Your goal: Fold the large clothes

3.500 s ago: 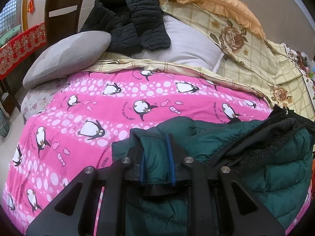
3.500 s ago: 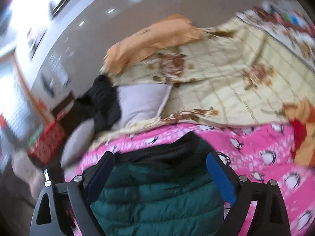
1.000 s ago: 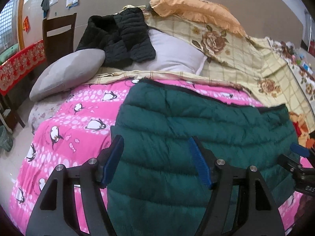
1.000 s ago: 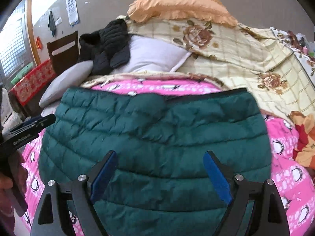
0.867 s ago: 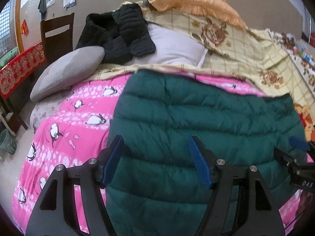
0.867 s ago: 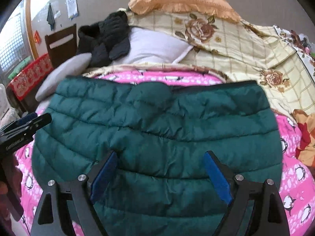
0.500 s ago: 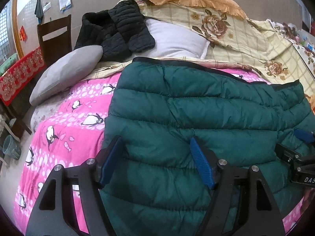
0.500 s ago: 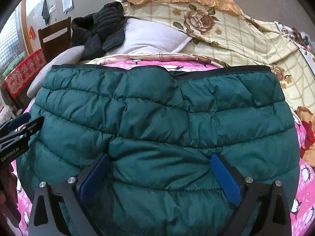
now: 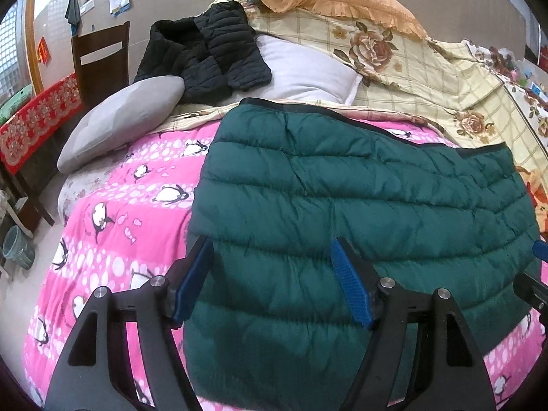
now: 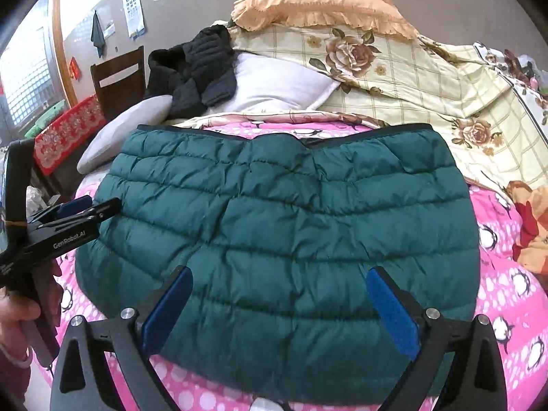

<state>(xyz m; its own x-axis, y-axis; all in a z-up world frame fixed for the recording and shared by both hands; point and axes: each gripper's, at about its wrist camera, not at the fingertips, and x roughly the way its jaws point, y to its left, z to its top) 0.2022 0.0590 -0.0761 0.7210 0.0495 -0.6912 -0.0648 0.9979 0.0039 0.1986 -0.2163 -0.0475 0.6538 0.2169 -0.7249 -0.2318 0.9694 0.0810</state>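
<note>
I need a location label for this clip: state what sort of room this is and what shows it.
Most likely a bedroom in a home. The green puffer jacket lies on a bed covered by a pink penguin blanket, with pillows and a floral quilt piled at its head, and a wooden chair by the wall.

The puffer jacket (image 10: 291, 239) is deep teal green, quilted in horizontal bands, with a dark trim along its far edge. Under it lies a hot-pink blanket (image 9: 113, 212) with white dots and black-and-white penguins. Behind, a cream checked quilt (image 10: 428, 82) carries brown roses, topped by an orange frilled pillow (image 10: 322, 7). A black quilted jacket (image 9: 212, 51) rests on a white pillow (image 9: 308, 72), beside a grey cushion (image 9: 120, 123). Both hand-held grippers are black with blue pads (image 10: 167, 308).
</note>
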